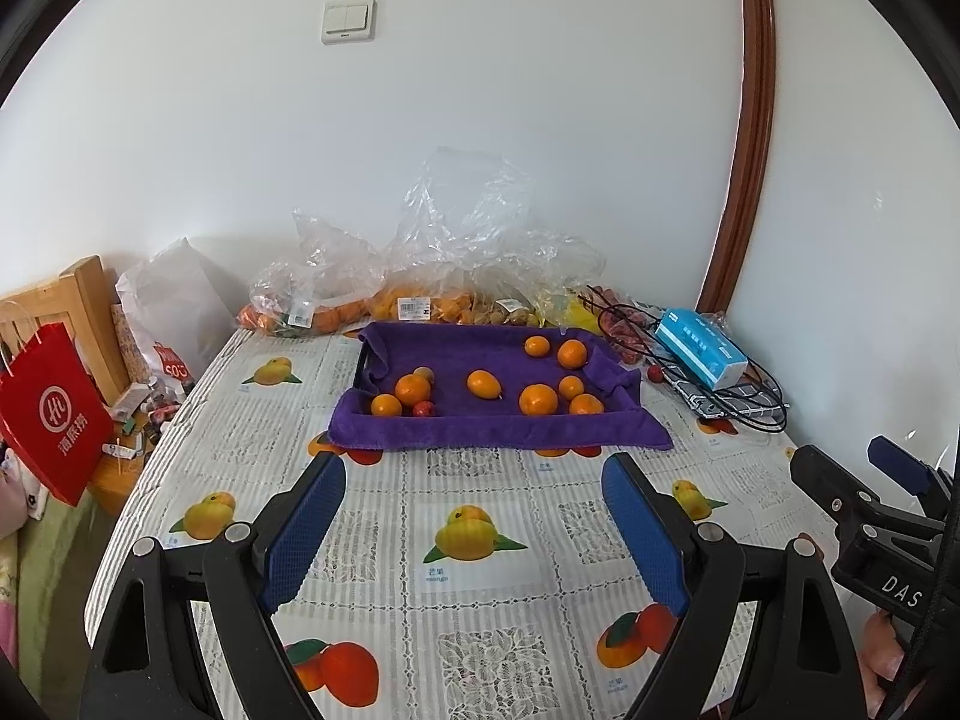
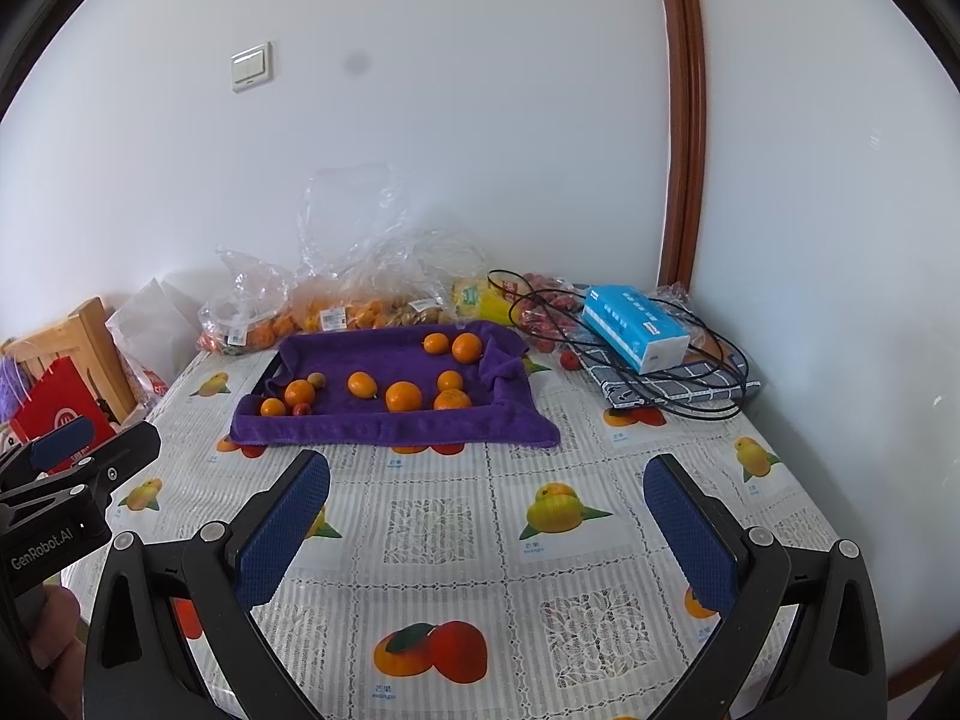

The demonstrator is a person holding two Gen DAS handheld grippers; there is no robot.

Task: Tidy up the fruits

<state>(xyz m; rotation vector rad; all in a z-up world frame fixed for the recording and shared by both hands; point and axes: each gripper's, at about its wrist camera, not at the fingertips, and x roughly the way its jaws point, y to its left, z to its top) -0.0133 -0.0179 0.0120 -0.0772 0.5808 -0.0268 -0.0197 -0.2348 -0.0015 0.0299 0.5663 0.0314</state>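
Nearest the cameras, the left gripper (image 1: 474,531) and the right gripper (image 2: 486,531) are hovering side by side above the bench (image 2: 456,558), which is wearing a white lace-patterned cloth printed with fruit pictures. Both pairs of blue-padded jaws are standing wide apart and holding nothing.

Straight ahead of both jaws, well beyond their tips, the tray draped with a purple towel (image 1: 498,432) is sitting on the bench. Round orange citrus fruits (image 1: 538,399) are lying scattered across it, with a small red fruit (image 1: 423,408) touching two oranges at the left end.

Farther off, against the wall, clear crinkled plastic bags of more fruit (image 1: 414,300) are slumping behind the tray. Off to the right of the jaws, a blue tissue pack (image 2: 636,327) is resting on a black wire basket (image 2: 708,396), with another small red fruit (image 2: 570,359) lying loose beside it.

The likely risks: the round fruits could be rolling away under an off-centre pinch, the loose towel folds could be snagging a jaw, and the closely touching fruits at the left end could be getting nudged when one is taken.
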